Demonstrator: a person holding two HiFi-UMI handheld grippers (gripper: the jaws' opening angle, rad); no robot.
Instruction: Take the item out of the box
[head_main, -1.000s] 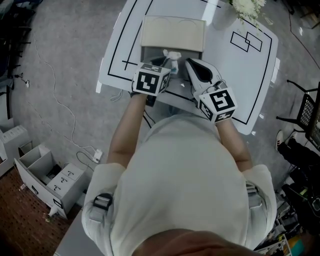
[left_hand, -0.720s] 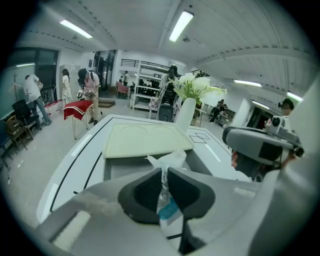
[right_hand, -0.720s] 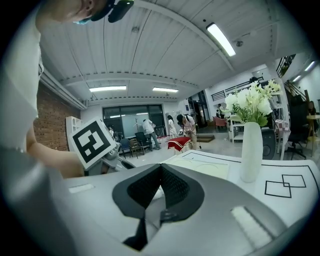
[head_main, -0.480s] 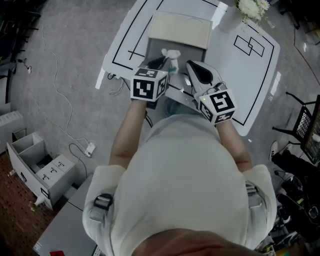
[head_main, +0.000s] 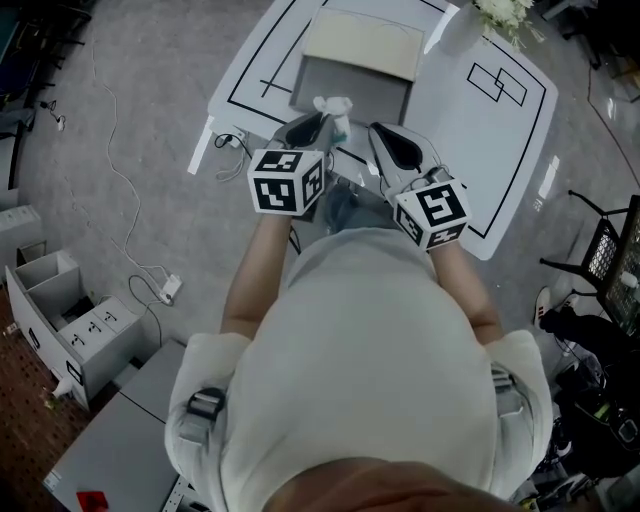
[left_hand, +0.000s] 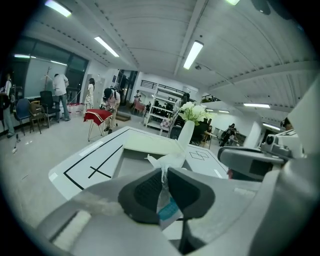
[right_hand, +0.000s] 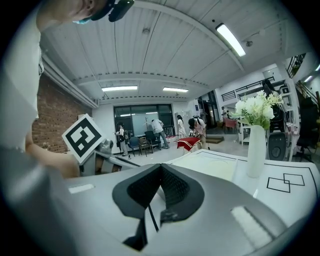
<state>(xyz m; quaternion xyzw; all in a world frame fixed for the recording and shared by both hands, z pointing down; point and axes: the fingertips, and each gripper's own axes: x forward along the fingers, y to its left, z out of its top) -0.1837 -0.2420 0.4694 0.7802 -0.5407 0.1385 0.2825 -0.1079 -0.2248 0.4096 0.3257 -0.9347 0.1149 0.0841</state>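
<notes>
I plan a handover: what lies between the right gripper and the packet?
Nothing: in the head view the stretch between the right gripper and the packet, held by the left gripper, is bare.

Ceiling tubes (left_hand: 194, 54) light both gripper views brightly and evenly for me; the edges bend hard and go black at the corners. Close to the lens the left gripper (left_hand: 164, 182) and packet (left_hand: 168, 210) look soft. My head view is dimmer, with sheen on the table (head_main: 540, 185).
</notes>
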